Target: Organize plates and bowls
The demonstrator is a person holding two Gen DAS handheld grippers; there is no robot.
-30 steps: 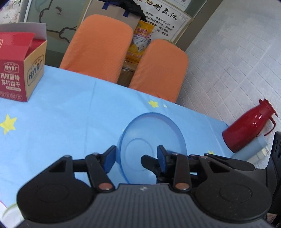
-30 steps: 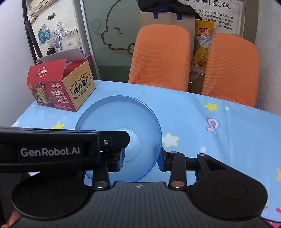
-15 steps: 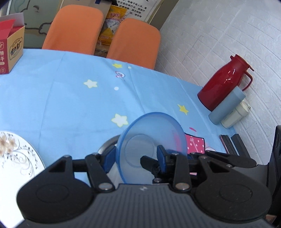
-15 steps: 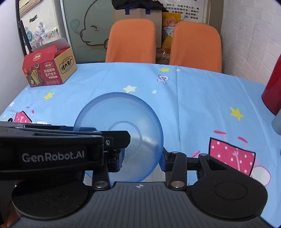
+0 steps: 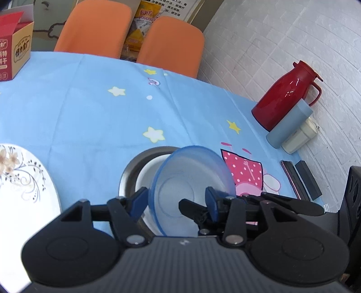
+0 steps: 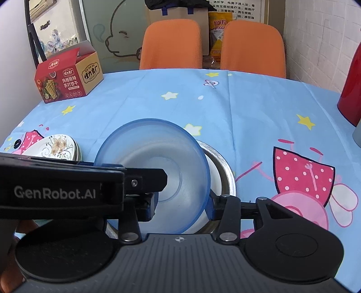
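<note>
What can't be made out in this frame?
- Steel bowl, right wrist view: its inside is hidden behind the blue bowl.
- Floral plate, left wrist view: cut off by the left edge.
- Red flask, right wrist view: cut off by the right edge.
- Wall notice: print too small to read.

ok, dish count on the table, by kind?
Bowls: 2 (blue bowl, steel bowl)
Plates: 1 (floral plate; can't tell whether more are stacked under it)
Total: 3
</note>
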